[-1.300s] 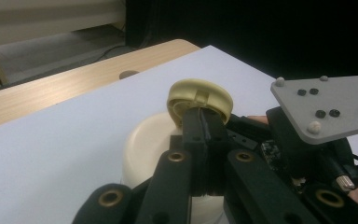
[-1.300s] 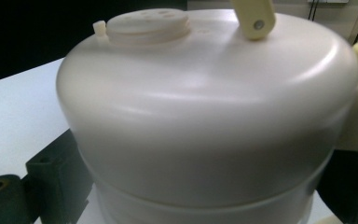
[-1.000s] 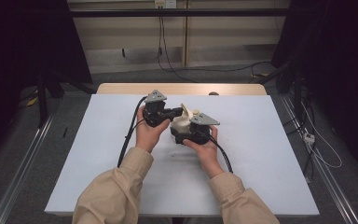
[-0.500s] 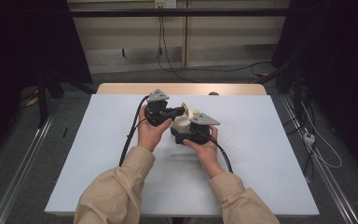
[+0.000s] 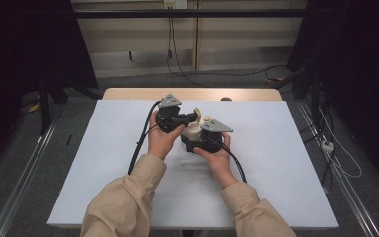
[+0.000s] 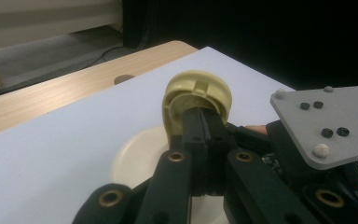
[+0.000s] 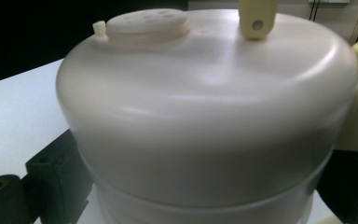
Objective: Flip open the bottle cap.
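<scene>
The cream container (image 5: 191,132) sits on the white table (image 5: 276,163) near its middle, between my two grippers; I can read no brand, label or writing on it in any view. Its yellowish flip lid (image 6: 196,93) stands raised, and my left gripper (image 6: 204,122) is clenched on that lid's edge, jaws pressed together around the thin plastic. The right gripper view shows the container's rounded body (image 7: 205,116) up close, with a round perforated disc (image 7: 147,21) on top and the lid's hinge arm (image 7: 257,16), details too small to make out from above. My right gripper (image 5: 203,140) clasps the body, one black jaw (image 7: 51,172) lying against its lower side. The high view adds my hands, the beige sleeves (image 5: 128,197), both trailing cables and the wooden strip (image 5: 246,94) beyond the white surface.
</scene>
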The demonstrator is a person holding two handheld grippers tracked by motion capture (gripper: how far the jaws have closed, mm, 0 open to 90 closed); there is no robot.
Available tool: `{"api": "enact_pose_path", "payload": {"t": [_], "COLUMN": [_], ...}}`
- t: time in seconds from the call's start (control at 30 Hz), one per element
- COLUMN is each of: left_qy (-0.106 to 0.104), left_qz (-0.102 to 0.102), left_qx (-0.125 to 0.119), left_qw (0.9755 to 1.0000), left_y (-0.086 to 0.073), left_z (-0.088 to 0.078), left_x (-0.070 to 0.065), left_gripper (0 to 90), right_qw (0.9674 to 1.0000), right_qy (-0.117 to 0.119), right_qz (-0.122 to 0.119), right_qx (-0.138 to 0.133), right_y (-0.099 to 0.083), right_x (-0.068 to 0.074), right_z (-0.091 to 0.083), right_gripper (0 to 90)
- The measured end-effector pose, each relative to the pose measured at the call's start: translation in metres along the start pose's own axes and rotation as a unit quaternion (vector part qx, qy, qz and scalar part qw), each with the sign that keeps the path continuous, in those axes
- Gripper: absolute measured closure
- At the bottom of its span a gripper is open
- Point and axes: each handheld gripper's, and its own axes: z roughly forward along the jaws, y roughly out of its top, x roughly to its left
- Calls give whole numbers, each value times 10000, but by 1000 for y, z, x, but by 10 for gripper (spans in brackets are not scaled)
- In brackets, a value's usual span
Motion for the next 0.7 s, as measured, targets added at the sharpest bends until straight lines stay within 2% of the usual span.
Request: {"api": "enact_pose_path", "payload": {"t": [0.43,0.57,0.7], "left_qy": [-33,-37,-43], "left_qz": [-17,8,-15], "left_qx": [-30,-57,-102], "left_qw": [10000,10000,9999], "left_y": [-1,0,-1], "left_z": [2,-2,-7], "left_x": [0,-2,-4], "left_gripper": [893,847,762], "right_qw": [10000,10000,10000], "right_qy": [-4,-28,-15], "right_qz": [29,25,61], "right_qx": [-8,4,-4], "right_y": [0,0,0], "right_x": [0,1,0], "right_z": [0,0,0], "right_gripper": [54,53,51]}}
